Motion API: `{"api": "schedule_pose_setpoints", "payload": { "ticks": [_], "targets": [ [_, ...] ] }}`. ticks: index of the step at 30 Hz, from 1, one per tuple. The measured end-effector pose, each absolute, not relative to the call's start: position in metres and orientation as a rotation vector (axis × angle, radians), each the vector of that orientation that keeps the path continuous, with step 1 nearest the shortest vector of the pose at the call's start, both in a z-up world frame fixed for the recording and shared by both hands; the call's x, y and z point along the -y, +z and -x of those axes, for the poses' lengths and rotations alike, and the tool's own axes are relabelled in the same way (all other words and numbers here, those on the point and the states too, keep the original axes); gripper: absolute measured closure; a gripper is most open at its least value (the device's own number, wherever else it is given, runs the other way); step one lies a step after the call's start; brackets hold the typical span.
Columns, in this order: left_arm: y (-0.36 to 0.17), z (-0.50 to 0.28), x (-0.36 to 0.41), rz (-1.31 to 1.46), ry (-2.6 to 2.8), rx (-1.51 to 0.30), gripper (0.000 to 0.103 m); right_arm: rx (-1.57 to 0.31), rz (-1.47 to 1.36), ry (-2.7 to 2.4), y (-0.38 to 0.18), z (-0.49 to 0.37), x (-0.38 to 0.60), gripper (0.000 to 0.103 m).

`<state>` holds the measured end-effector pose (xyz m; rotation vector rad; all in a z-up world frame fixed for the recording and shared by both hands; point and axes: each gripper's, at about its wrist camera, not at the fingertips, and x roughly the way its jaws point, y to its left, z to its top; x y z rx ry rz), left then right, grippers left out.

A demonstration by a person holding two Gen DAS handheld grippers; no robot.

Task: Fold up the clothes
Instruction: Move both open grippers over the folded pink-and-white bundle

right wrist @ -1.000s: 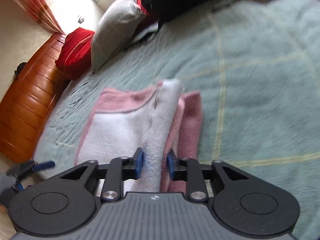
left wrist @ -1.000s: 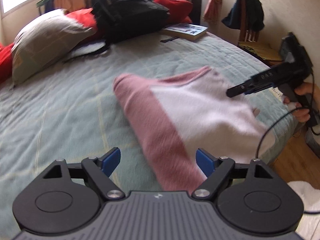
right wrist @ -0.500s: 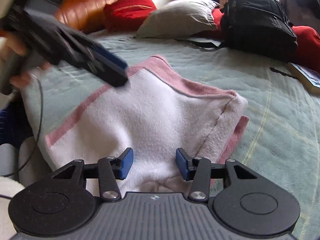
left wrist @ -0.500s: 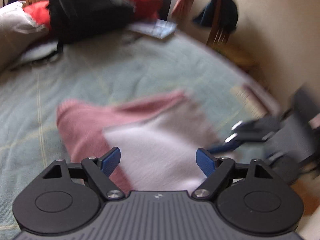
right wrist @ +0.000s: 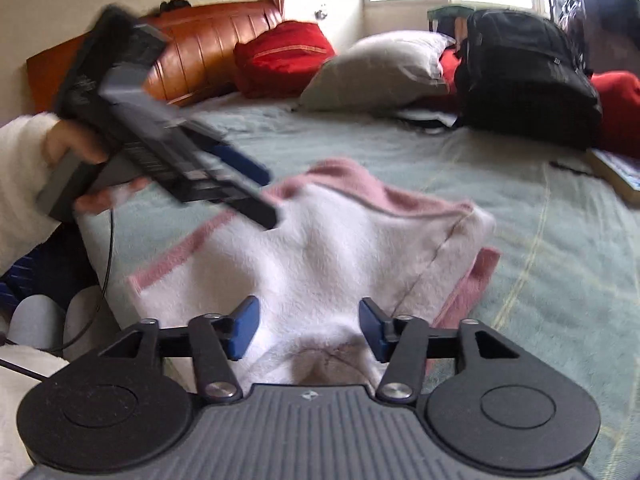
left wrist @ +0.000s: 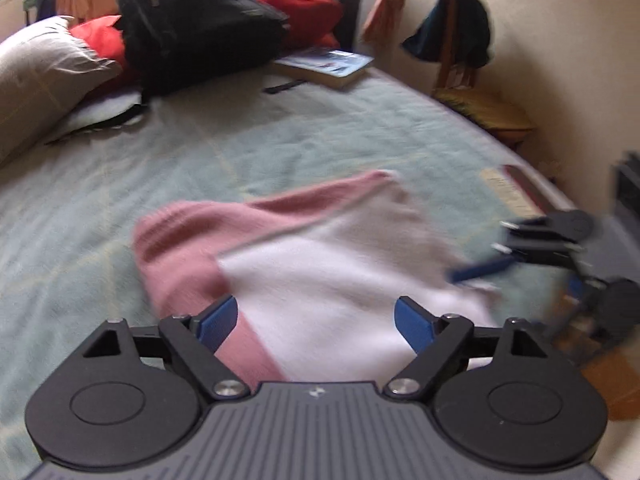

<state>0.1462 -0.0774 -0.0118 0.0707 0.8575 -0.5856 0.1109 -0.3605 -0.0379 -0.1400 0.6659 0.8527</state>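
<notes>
The right gripper (right wrist: 307,328) has just been opening its jaws; they stand apart with the garment (right wrist: 320,264) under them, and the pads do not seem to press it, though the cloth bunched just below the jaws makes that hard to read. The left gripper (left wrist: 316,322) is spread wide over the near edge, nothing clamped. The step in hand looks like taking fresh holds for the next fold. To do it well, each gripper should pinch all the layers at a near corner, then lift both evenly so the fold line stays straight and the layer beneath does not drag.

The garment lies on the bed (left wrist: 280,140), near its edge. It is thick, fleecy cloth, white with a dusty pink band, already doubled over, with a seam showing toward one side.
</notes>
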Motion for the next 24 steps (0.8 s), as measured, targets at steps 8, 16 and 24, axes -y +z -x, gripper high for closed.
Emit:
{"api": "schedule_pose_setpoints", "payload": {
  "ticks": [8, 16, 24],
  "targets": [
    [-0.047, -0.123, 0.085, -0.050, -0.521, -0.905, 0.012, -0.710, 0.050, 0.798, -0.049, -0.120, 0.374, 0.038],
    [-0.026, -0.113, 0.078, 0.017, -0.511, -0.870, 0.011, -0.556, 0.072, 0.786, -0.008, -0.154, 0.366, 0.038],
    [-0.050, -0.115, 0.076, 0.025, -0.495, -0.890, 0.010, -0.698, 0.068, 0.719, -0.065, -0.211, 0.363, 0.038]
  ]
}}
